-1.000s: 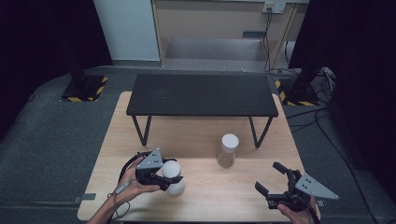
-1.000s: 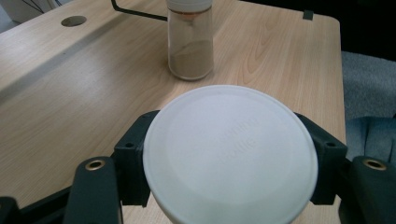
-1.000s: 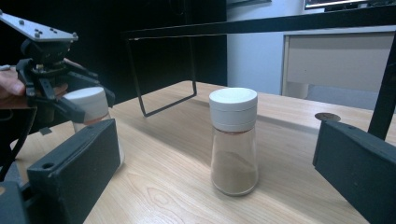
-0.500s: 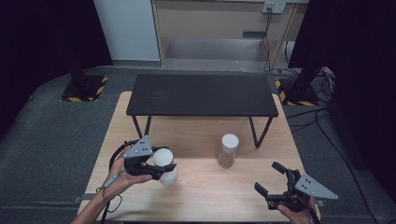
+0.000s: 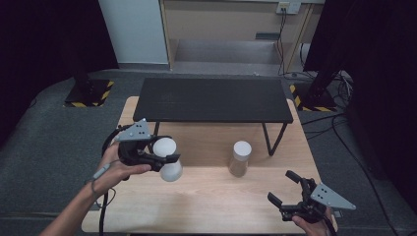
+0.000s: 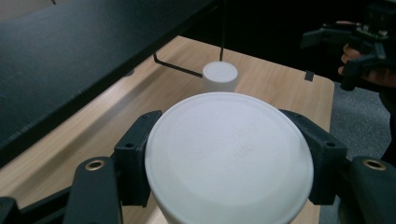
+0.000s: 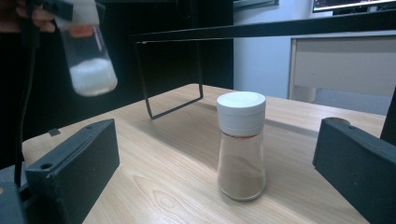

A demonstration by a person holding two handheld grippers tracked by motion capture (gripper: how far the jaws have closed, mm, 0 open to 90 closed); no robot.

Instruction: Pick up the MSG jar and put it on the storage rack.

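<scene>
Left gripper [image 5: 164,160] pinches the salt shaker [image 5: 167,162] by its white cap, held above the table [image 5: 206,206], left of the pepper shaker [image 5: 239,158]. Right gripper [image 5: 285,189] spread, empty. Risk: cap-only grip lets the shaker tilt or slip.

We note light wooden table [image 5: 206,201]. On it: low black metal-legged shelf [image 5: 214,100] along far edge, and brown-filled shaker with white cap [image 5: 240,158] standing upright just before shelf's right leg.
</scene>
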